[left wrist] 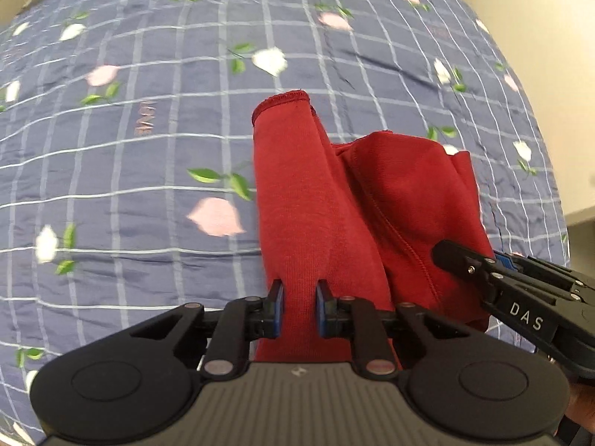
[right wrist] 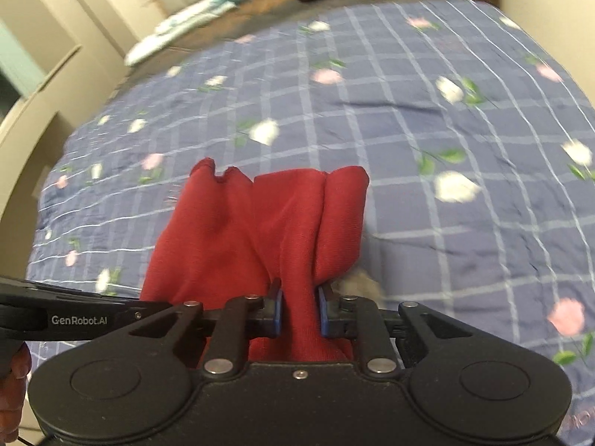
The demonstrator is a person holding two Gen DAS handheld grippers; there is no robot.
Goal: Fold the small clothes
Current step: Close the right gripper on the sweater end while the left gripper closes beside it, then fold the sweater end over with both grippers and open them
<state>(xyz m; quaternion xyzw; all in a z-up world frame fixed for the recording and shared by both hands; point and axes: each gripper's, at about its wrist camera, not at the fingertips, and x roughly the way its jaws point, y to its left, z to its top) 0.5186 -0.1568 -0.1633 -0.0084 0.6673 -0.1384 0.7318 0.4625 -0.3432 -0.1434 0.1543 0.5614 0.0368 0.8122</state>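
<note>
Left wrist cam: my left tongs [left wrist: 299, 306] were clamped on a band of the red garment [left wrist: 372, 200], blue pads [left wrist: 277, 308] pressed to the cloth on both sides. The fabric ran forward from the grip as a long tube with a hemmed open end [left wrist: 280, 102] at the far side, a bunched panel with a stitched seam just to its right. The right tongs [left wrist: 452, 254] came in from the lower right, tip touching the garment's right part; couldn't tell how they were set. All of it over a blue checked bedsheet [left wrist: 148, 186] with flower prints. Background was motion-blurred.
</note>
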